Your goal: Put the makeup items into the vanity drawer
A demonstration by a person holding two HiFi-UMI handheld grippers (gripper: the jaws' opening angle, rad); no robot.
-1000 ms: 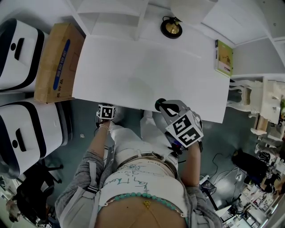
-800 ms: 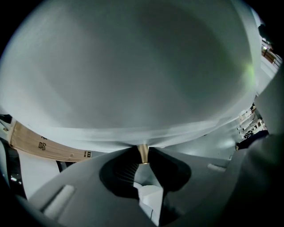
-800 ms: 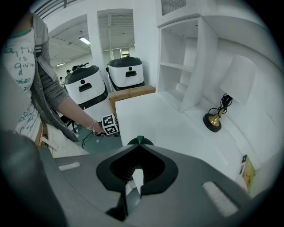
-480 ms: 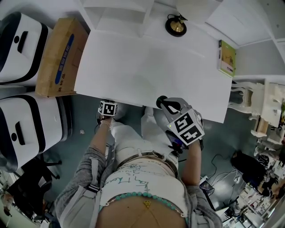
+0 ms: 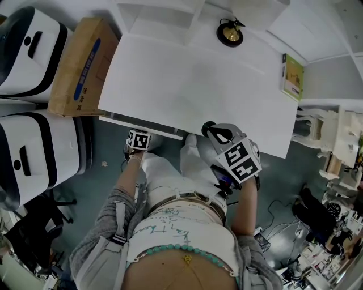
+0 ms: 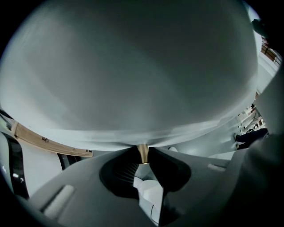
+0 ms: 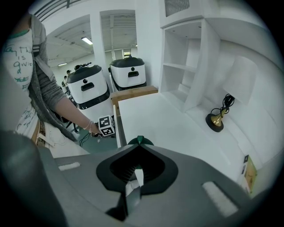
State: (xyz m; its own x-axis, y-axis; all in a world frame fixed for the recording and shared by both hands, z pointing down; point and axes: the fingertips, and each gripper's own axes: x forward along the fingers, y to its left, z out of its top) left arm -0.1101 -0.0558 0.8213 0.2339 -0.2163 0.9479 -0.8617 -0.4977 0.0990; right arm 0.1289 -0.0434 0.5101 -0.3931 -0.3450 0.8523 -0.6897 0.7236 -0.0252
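While the drawer (image 5: 142, 128) is pulled slightly out, lengthwise along the vanity top's (image 5: 193, 85) near edge, its brass knob (image 6: 142, 154) is pinched by the left gripper (image 6: 142, 149). A green item (image 7: 140, 140) is clamped in the right gripper (image 7: 139, 145).

White vanity (image 5: 193, 85) stood against white shelving (image 5: 161, 17) on a grey-teal floor (image 5: 105, 184). Cardboard box (image 5: 79, 62) lay just beside its left end, white-and-black units (image 5: 34, 153) beyond. Ceiling strip lights (image 7: 87, 41) were lit.

Left gripper (image 5: 138, 140), arm extended forward, clamps a brass knob (image 6: 142, 154); right gripper (image 5: 210, 131) pinches a green item (image 7: 140, 140).
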